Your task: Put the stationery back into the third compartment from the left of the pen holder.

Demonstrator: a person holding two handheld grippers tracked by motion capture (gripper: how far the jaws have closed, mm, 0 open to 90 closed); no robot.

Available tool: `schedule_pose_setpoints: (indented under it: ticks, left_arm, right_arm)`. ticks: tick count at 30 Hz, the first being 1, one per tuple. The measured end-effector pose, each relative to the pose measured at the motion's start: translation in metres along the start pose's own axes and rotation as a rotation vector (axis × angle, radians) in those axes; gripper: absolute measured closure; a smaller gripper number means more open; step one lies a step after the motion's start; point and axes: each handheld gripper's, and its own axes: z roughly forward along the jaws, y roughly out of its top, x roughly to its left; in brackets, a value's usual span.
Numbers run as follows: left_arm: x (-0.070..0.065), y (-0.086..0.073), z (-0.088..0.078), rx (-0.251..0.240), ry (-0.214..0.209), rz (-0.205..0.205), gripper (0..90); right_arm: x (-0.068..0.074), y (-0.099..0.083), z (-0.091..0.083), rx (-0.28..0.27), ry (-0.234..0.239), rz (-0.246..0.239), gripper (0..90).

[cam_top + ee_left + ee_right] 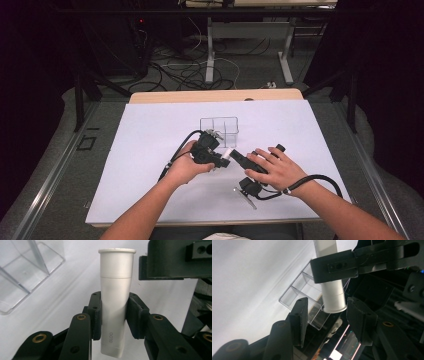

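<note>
A white glue-stick tube (116, 290) marked "GLOO" lies between the pads of my left gripper (116, 312), which is shut on its lower body. In the high view the tube (226, 153) pokes out to the right of the left gripper (218, 159), above the middle of the white sheet. My right gripper (328, 307) faces the tube's capped end (334, 297). Its jaws stand apart on either side of the cap with a gap on both sides. A black jaw of the right gripper (175, 260) shows just right of the cap.
A clear plastic box with dividers (220, 125) stands just behind the grippers, also seen as the box (22, 272) and the box (299, 290). The white sheet (150, 150) covers the table. Cables trail from both grippers.
</note>
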Motion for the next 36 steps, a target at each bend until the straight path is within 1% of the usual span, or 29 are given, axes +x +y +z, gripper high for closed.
schedule_pose_setpoints:
  ticks: [1, 3, 4, 5, 6, 7, 8, 9, 10, 12, 13, 15, 17, 19, 20, 21, 22, 23, 24, 25, 26, 27, 28, 29, 30, 32, 34, 35, 36]
  left_arm:
    - [0.001, -0.001, -0.001, -0.007, 0.004, -0.003, 68.6]
    - [0.004, -0.002, -0.004, -0.019, 0.012, -0.006, 68.6]
    - [0.005, -0.003, -0.006, -0.025, 0.016, -0.011, 68.6]
    - [0.007, -0.004, -0.007, -0.035, 0.021, -0.017, 68.6]
    - [0.009, -0.004, -0.009, -0.043, 0.025, -0.015, 68.6]
    - [0.009, -0.005, -0.011, -0.057, 0.028, -0.029, 68.5]
    - [0.011, -0.005, -0.013, -0.069, 0.033, -0.03, 68.6]
    - [0.012, -0.006, -0.016, -0.081, 0.04, -0.027, 68.6]
    - [0.013, -0.006, -0.018, -0.098, 0.043, -0.034, 68.6]
    - [0.016, -0.006, -0.024, -0.119, 0.053, -0.039, 68.5]
    - [0.017, -0.006, -0.026, -0.133, 0.057, -0.037, 68.5]
    - [0.019, -0.005, -0.03, -0.166, 0.066, -0.049, 68.5]
    - [0.021, -0.004, -0.034, -0.19, 0.076, -0.052, 68.5]
    - [0.022, -0.003, -0.038, -0.21, 0.084, -0.055, 68.6]
    - [0.023, -0.002, -0.04, -0.219, 0.088, -0.056, 68.6]
    - [0.024, -0.001, -0.042, -0.227, 0.092, -0.055, 68.5]
    - [0.025, -0.001, -0.044, -0.232, 0.1, -0.055, 68.5]
    - [0.025, 0.0, -0.045, -0.245, 0.103, -0.056, 68.6]
    - [0.026, 0.001, -0.046, -0.257, 0.106, -0.059, 68.6]
    - [0.027, 0.002, -0.048, -0.267, 0.11, -0.061, 68.5]
    - [0.028, 0.002, -0.049, -0.284, 0.113, -0.062, 68.5]
    - [0.028, 0.003, -0.05, -0.294, 0.117, -0.068, 68.5]
    - [0.029, 0.004, -0.051, -0.307, 0.119, -0.065, 68.5]
    - [0.029, 0.005, -0.052, -0.324, 0.129, -0.064, 68.5]
    - [0.029, 0.006, -0.054, -0.338, 0.136, -0.066, 68.5]
    - [0.029, 0.008, -0.056, -0.368, 0.148, -0.065, 68.5]
    - [0.03, 0.011, -0.058, -0.397, 0.16, -0.061, 68.5]
    - [0.03, 0.013, -0.06, -0.411, 0.165, -0.067, 68.5]
    - [0.031, 0.015, -0.061, -0.423, 0.173, -0.06, 68.5]
  right_arm:
    - [0.0, 0.001, -0.001, 0.01, 0.001, 0.028, 50.2]
    - [-0.002, 0.001, 0.0, 0.008, 0.002, 0.049, 49.0]
    - [-0.004, 0.001, 0.0, -0.007, 0.002, 0.063, 47.3]
    - [-0.004, 0.002, 0.0, 0.001, 0.002, 0.081, 46.3]
    - [-0.003, 0.002, -0.001, 0.009, -0.001, 0.125, 46.1]
    - [-0.004, 0.001, -0.001, 0.02, 0.029, 0.201, 44.9]
    - [-0.005, 0.001, 0.0, 0.027, 0.047, 0.27, 44.6]
    - [-0.006, 0.0, 0.0, 0.041, 0.055, 0.296, 44.7]
    - [-0.006, 0.0, 0.001, 0.043, 0.056, 0.308, 44.7]
    - [-0.008, -0.002, 0.002, 0.043, 0.079, 0.344, 44.1]
    - [-0.007, -0.002, 0.002, 0.029, 0.089, 0.407, 41.9]
    - [-0.007, -0.004, 0.004, 0.003, 0.099, 0.509, 38.3]
    - [-0.005, -0.005, 0.005, 0.002, 0.109, 0.637, 33.6]
    - [-0.005, -0.008, 0.007, -0.024, 0.122, 0.758, 29.9]
    - [-0.004, -0.009, 0.008, -0.033, 0.13, 0.835, 29.9]
    - [-0.007, -0.012, 0.006, -0.011, 0.17, 0.873, 29.9]
    - [-0.007, -0.014, 0.006, -0.011, 0.185, 0.941, 30.2]
    - [-0.008, -0.016, 0.006, -0.011, 0.21, 0.987, 31.9]
    - [-0.008, -0.019, 0.006, -0.022, 0.21, 1.024, 33.6]
    - [-0.007, -0.021, 0.006, -0.019, 0.214, 1.085, 35.1]
    - [-0.007, -0.025, 0.005, -0.021, 0.219, 1.124, 35.7]
    - [-0.006, -0.028, 0.005, -0.028, 0.217, 1.175, 35.7]
    - [-0.005, -0.03, 0.004, -0.02, 0.215, 1.227, 35.7]
    - [-0.004, -0.034, 0.005, -0.031, 0.203, 1.267, 35.6]
    - [-0.002, -0.037, 0.004, -0.026, 0.2, 1.317, 34.5]
    - [0.001, -0.043, 0.003, -0.031, 0.172, 1.379, 29.1]
    - [0.006, -0.049, 0.001, -0.028, 0.124, 1.445, 21.0]
    - [0.008, -0.051, 0.0, -0.021, 0.104, 1.478, 16.8]
    - [0.01, -0.054, -0.001, -0.019, 0.086, 1.528, 14.9]
